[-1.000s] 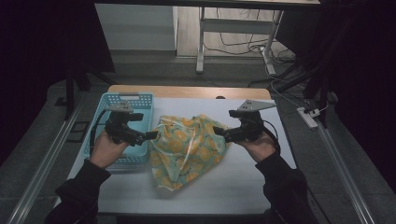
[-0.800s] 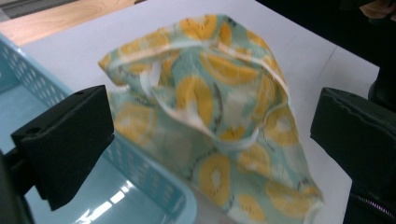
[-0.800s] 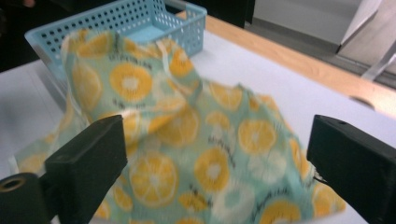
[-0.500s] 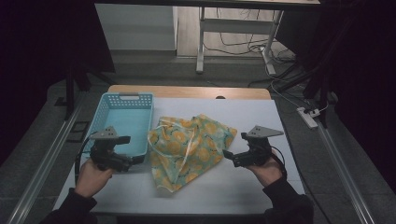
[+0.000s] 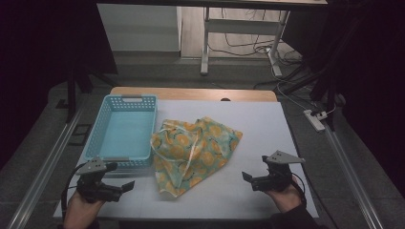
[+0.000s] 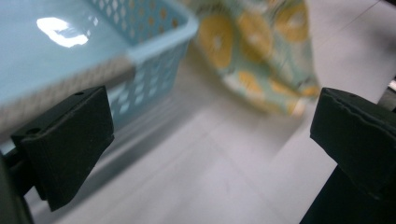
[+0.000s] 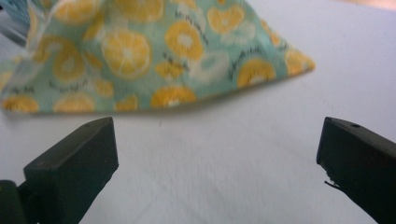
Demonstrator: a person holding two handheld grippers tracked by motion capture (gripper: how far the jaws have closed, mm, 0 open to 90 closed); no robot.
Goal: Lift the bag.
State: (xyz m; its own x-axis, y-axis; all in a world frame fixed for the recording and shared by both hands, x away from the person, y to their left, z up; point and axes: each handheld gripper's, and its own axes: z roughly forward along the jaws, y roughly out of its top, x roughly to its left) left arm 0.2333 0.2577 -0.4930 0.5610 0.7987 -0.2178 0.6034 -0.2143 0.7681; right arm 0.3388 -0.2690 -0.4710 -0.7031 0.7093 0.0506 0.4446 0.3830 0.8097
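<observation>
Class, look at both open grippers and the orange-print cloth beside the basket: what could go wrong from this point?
1. The orange-print cloth lies crumpled, with a loose cord on top; a grab may catch one layer or the cord alone, so it unfolds unevenly.
2. The left gripper sits close to the blue basket; reaching for the cloth could knock the basket's near corner.
3. The right gripper is open and apart from the cloth; closing too early would grip nothing.

We saw a white table (image 5: 267, 124). A blue basket (image 5: 123, 131) sat at its left, with an orange-print cloth (image 5: 193, 150) just beside it.
</observation>
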